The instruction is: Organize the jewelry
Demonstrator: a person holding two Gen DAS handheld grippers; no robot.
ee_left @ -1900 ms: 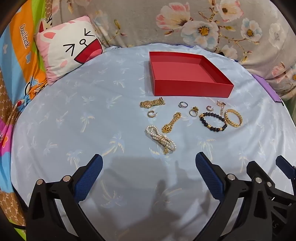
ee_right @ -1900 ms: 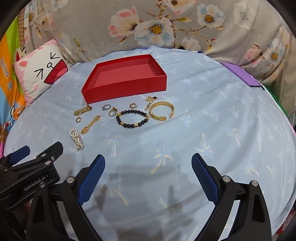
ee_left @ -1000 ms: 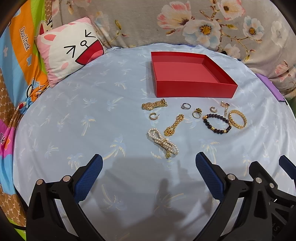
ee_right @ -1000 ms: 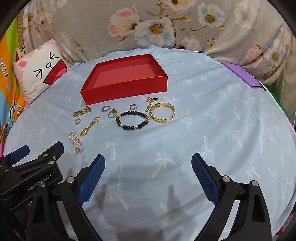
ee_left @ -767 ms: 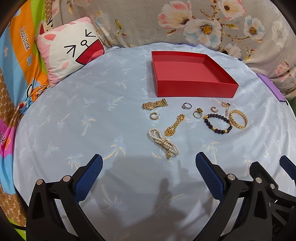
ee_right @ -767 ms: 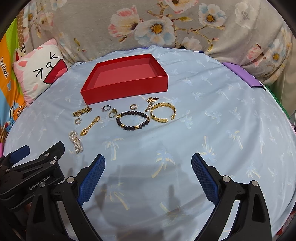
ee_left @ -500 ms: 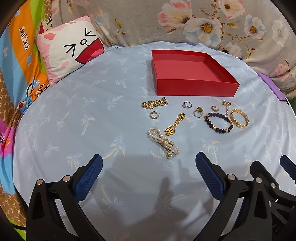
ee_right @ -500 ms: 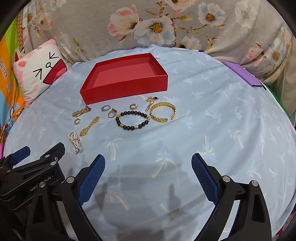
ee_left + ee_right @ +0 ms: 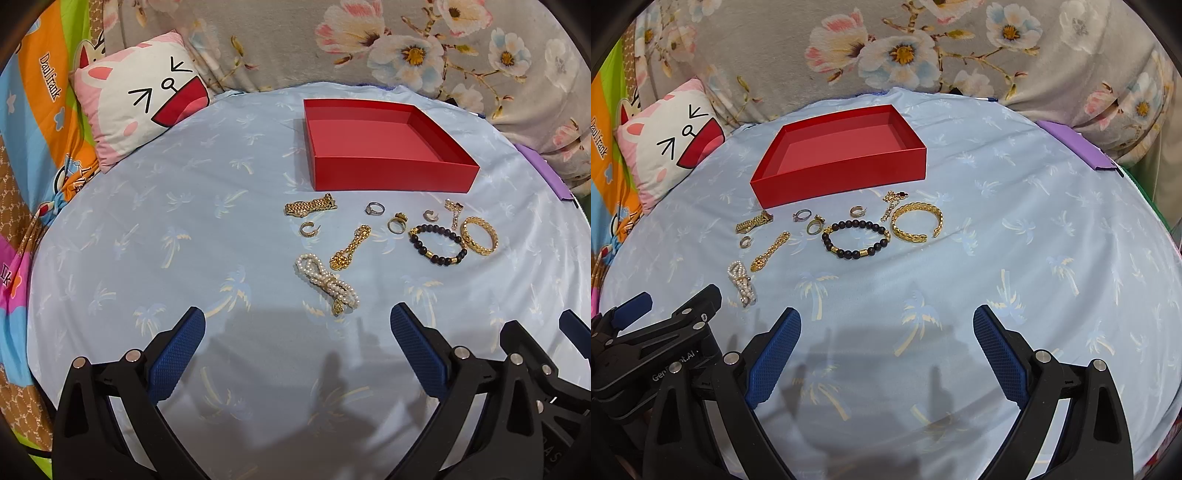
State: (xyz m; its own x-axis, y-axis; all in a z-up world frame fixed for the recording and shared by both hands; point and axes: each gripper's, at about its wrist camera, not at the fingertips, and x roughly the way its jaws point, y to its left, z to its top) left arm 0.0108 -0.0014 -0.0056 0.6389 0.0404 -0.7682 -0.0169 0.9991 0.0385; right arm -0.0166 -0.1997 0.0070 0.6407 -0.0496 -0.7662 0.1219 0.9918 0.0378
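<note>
On left blanket (image 9: 40,122): "Daulfrank" (orange stripe).

A home bedroom; cartoon pillow (image 9: 140,110), palm-print bedsheet (image 9: 184,229), floral blanket (image 9: 923,48).

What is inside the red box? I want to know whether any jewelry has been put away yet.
Nothing: the red box shows a bare floor. Its near wall hides only a thin strip.

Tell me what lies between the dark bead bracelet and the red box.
In the right wrist view, a small hoop earring sits on the cloth between the dark bead bracelet and the red box; otherwise bare sheet.
</note>
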